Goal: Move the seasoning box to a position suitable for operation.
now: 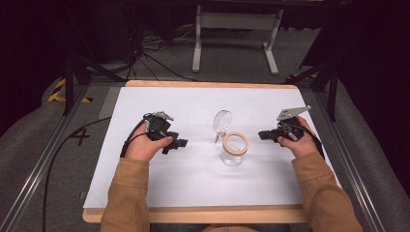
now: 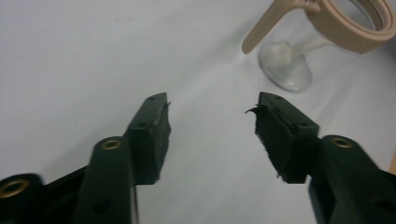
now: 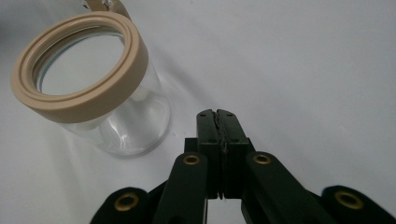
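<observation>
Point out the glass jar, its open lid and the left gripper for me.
glass jar [image 3: 122, 123], right gripper view, on its clear wall below the beige rim.
open lid [image 1: 222, 121], high view, on the clear disc standing behind the jar.
left gripper [image 2: 212, 119], left gripper view, midway between its open fingertips.

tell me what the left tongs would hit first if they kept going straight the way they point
Probably the jar: it lies ahead of the open left tongs, slightly to one side, with bare table between. Depth is hard to judge.
</observation>
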A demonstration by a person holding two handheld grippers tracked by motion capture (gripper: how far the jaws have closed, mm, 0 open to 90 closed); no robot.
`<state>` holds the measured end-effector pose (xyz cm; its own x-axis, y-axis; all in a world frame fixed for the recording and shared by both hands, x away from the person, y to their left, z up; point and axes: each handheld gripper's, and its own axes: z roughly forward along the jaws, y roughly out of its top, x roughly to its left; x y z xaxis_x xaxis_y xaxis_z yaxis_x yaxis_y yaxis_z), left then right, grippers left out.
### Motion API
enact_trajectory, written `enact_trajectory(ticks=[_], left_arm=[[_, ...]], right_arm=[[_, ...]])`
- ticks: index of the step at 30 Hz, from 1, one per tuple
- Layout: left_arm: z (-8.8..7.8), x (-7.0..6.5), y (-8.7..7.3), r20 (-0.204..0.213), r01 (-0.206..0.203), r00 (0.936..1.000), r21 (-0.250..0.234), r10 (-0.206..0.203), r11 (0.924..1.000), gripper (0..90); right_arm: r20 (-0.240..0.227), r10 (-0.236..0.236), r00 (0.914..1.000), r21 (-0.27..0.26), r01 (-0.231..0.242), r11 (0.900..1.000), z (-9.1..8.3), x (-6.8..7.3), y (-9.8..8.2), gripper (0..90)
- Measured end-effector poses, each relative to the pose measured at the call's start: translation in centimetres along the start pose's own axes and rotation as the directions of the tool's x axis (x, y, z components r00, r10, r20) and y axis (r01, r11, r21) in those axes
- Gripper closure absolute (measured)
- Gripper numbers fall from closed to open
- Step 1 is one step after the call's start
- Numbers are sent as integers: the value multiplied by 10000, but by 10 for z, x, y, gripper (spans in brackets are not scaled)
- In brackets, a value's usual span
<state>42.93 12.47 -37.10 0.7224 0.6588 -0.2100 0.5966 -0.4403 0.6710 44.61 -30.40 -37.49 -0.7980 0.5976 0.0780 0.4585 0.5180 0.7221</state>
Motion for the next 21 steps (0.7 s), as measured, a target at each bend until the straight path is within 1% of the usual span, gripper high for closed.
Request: enact_trajectory(ticks=[1,2,3,4,5,6,7,8,9,11,12,13,15,17,19,20,21], left_arm=[[-1,-2,1,-329,-211,9992,108,215,9997,387],[-2,-3,2,-543,-287,9981,169,295,9994,372],[-1,-5,2,-624,-359,9974,147,367,9992,341],[-1,-5,2,-624,-359,9974,147,367,9992,307],[-1,-6,2,-470,-358,9982,111,363,9993,307],[-1,-7,2,-361,-239,9991,79,241,9997,289],[-1,-8,2,-382,-288,9988,116,292,9995,279],[-1,-9,1,-529,-461,9975,228,473,9987,283],[0,-11,1,-566,-454,9973,278,469,9986,292],[-2,-13,0,-647,-616,9958,556,652,9966,306],[-3,-15,-1,-619,-649,9957,597,686,9961,311],[-4,-15,-1,-579,-692,9957,591,726,9959,311],[-5,-15,-1,-564,-644,9961,520,673,9966,310],[-8,-15,-2,-638,-594,9961,279,610,9978,308],[-10,-15,-2,-680,-629,9956,296,648,9976,305],[-10,-15,-3,-669,-587,9960,181,598,9981,304],[-10,-16,-4,-660,-548,9963,186,559,9983,304]], right_arm=[[-7,13,10000,-3,-13,10000,0,0,0,899],[-38,9,10000,-4,-9,10000,0,0,0,899],[-77,9,10000,-16,-9,10000,0,0,-1,899],[-77,9,10000,-16,-9,10000,0,0,-1,899],[-126,38,9999,-8,-38,10000,1,1,-1,899],[-187,35,9998,-6,-35,10000,2,1,0,899],[-271,24,9996,-33,-25,10000,3,2,0,899],[-301,-14,9995,-8,13,10000,4,2,1,899],[-372,-23,9993,-34,21,10000,5,3,2,899],[-494,-36,9988,-81,32,10000,6,3,3,899],[-585,-41,9983,-88,36,10000,8,4,4,899],[-648,-90,9979,-61,86,9999,10,5,5,899],[-685,-106,9976,-78,101,9999,11,5,5,899],[-828,-149,9965,-108,141,9998,12,6,7,898],[-880,-204,9959,-180,188,9997,14,6,7,898],[-928,-199,9955,-203,181,9996,15,5,8,898],[-955,-179,9953,-232,158,9996,17,4,8,897]])
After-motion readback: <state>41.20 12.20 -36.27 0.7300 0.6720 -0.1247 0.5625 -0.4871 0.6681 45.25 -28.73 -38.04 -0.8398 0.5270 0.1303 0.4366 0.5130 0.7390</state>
